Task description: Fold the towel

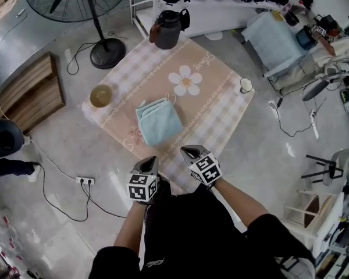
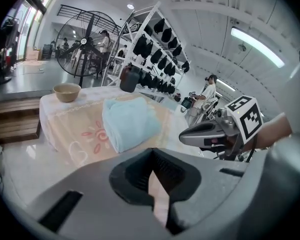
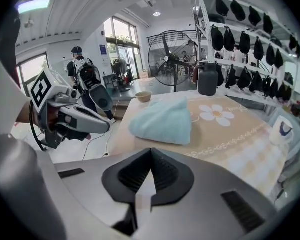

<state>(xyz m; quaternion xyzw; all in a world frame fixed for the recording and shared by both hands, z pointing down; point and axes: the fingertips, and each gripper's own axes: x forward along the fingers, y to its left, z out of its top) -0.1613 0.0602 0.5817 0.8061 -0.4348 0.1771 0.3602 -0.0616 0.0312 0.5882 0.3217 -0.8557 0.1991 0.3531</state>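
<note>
A light blue towel (image 1: 159,121) lies folded into a thick bundle near the front of the low table (image 1: 221,118), which has a pink checked cloth with a daisy print. The towel also shows in the left gripper view (image 2: 127,121) and the right gripper view (image 3: 162,120). My left gripper (image 1: 148,163) hangs at the table's near edge, short of the towel, jaws shut and empty (image 2: 152,171). My right gripper (image 1: 189,151) is beside it, also shut with nothing held (image 3: 149,171). Neither touches the towel.
On the table stand a brown bowl (image 1: 101,95) at the left, a black jug (image 1: 167,30) at the far corner and a mug (image 1: 245,85) at the right corner. A floor fan (image 1: 99,16), a wooden bench (image 1: 32,92) and a power strip (image 1: 85,181) with cables surround it.
</note>
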